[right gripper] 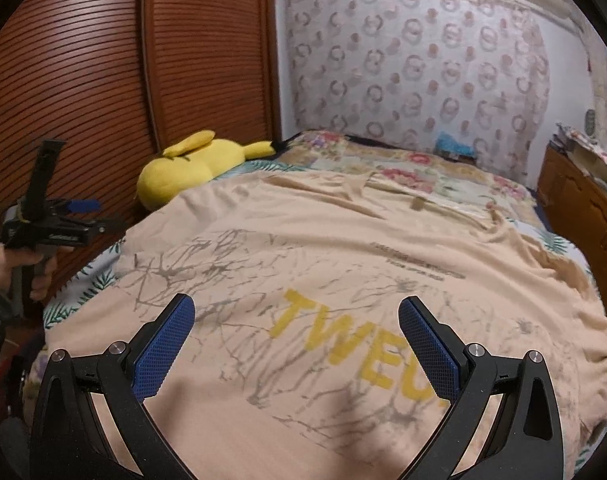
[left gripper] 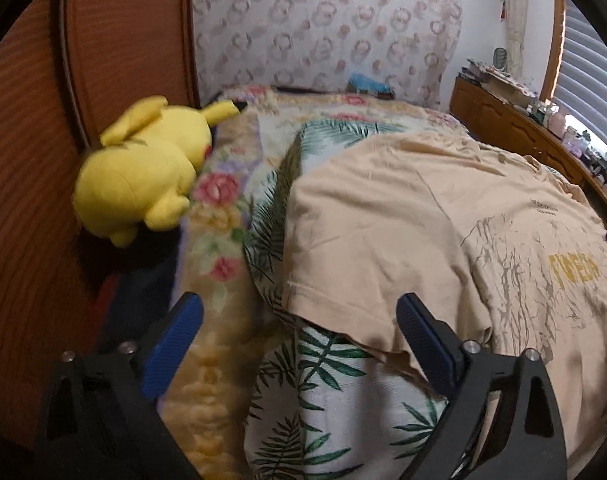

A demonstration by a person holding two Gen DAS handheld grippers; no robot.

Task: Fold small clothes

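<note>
A beige T-shirt [left gripper: 403, 216] with yellow letters and a grey branch print lies spread flat on the bed. In the right wrist view the T-shirt [right gripper: 343, 240] fills the middle of the picture. My left gripper [left gripper: 299, 304] is open at the shirt's left side. The sleeve hem lies under the gap between its blue pads, and nothing is gripped. My right gripper [right gripper: 297, 302] hovers open over the printed chest, just before the yellow letters. A hand [right gripper: 7, 264] holds the left gripper [right gripper: 81, 205] at the bed's left edge.
A yellow plush toy [left gripper: 143, 172] lies at the bed's left edge against a slatted wooden wardrobe [right gripper: 83, 80]. Under the shirt are a leaf-print sheet [left gripper: 323, 400] and a floral blanket [left gripper: 219, 216]. A cluttered wooden dresser [right gripper: 583, 208] stands on the right.
</note>
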